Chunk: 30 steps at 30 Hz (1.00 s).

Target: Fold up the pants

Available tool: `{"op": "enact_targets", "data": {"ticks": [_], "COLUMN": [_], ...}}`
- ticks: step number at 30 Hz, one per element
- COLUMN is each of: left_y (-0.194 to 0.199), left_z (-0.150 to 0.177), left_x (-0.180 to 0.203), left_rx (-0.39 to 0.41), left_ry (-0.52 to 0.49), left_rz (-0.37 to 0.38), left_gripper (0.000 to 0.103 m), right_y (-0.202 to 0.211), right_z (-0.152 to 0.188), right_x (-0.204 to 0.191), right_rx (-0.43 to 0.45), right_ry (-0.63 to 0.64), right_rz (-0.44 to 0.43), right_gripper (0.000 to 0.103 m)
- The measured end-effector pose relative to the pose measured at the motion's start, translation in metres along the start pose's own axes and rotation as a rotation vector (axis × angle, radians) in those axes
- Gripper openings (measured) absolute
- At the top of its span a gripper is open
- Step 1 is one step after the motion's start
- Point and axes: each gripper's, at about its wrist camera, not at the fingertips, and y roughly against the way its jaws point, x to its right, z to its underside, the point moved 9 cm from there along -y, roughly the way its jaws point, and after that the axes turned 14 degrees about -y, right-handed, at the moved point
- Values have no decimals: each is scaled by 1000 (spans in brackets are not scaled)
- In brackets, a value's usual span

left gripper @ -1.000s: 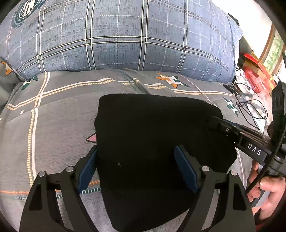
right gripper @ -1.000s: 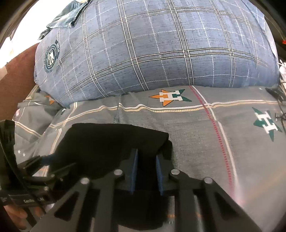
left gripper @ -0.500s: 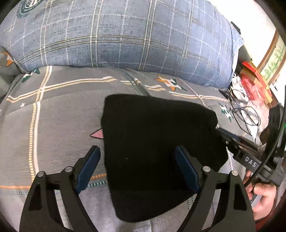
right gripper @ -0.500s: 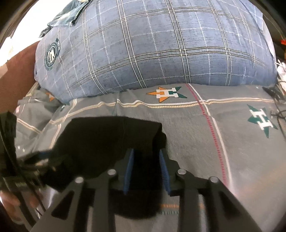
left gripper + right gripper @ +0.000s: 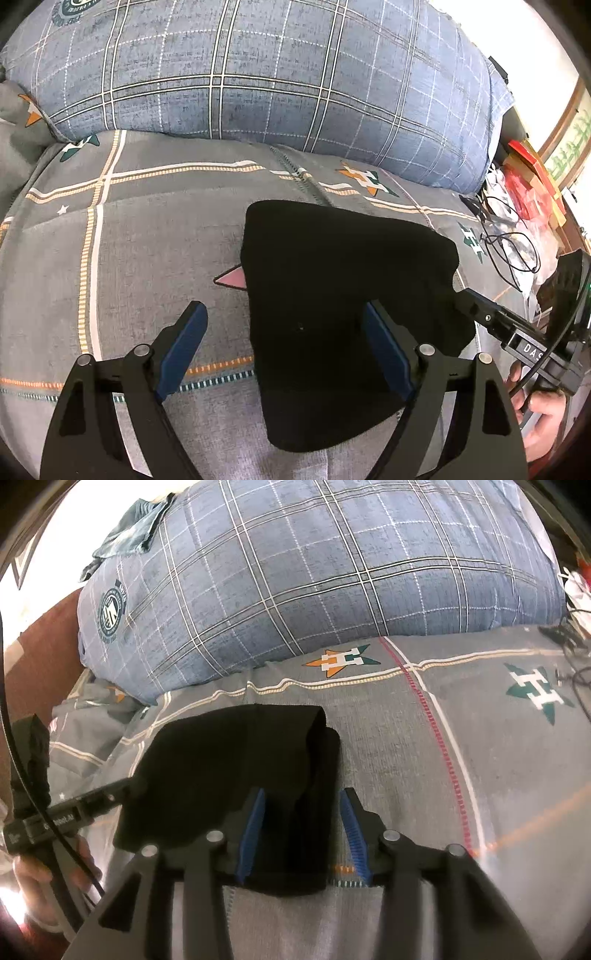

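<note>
The black pants (image 5: 343, 277) lie folded into a compact stack on the grey bedsheet (image 5: 147, 258). My left gripper (image 5: 282, 314) stands open wide over the stack's near left edge, one pad over bare sheet and the other over the black cloth. My right gripper (image 5: 303, 794) has its jaws opening. The right edge of the pants (image 5: 229, 753) lies between its blue pads, and the right pad stands clear of the cloth. Each gripper shows in the other's view: the right gripper (image 5: 461, 295) at the stack's right corner, the left gripper (image 5: 125, 786) at its left.
A big blue plaid pillow (image 5: 258, 74) fills the back of the bed. Black cables (image 5: 509, 243) and red boxes (image 5: 532, 184) lie past the bed's right edge. A person's hand (image 5: 539, 417) holds the right gripper's handle.
The right gripper's pads, close together on the pants' right edge a second ago, have spread apart. Both views have drawn back a little from the stack. The left gripper has stayed open.
</note>
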Motion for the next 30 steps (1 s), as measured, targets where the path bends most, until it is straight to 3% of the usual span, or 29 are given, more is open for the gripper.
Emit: {"op": "enact_targets", "data": {"ticks": [6, 15, 18, 23, 25, 30], "left_y": [-13, -32, -34, -35, -35, -36], "left_z": [3, 3, 1, 1, 1, 1], "left_x": [1, 8, 12, 13, 13, 15], "left_rx": [-15, -37, -32, -27, -23, -15], "left_ry": [-10, 15, -8, -11, -14, -22], "left_rz": [21, 87, 82, 94, 92, 95], "left_gripper": [86, 92, 94, 94, 94, 100], "right_y": [-14, -39, -40, -35, -38, -41], "right_z": [4, 4, 2, 0, 0, 2], "right_x": [0, 11, 10, -3, -3, -7], "right_rx": [-35, -115, -107, -49, -61, -79], "right_ry": [-16, -140, -130, -10, -4, 6], "right_rz": [-8, -136, -147, -57, -62, -75], "right_gripper": [56, 66, 66, 66, 66, 57]}}
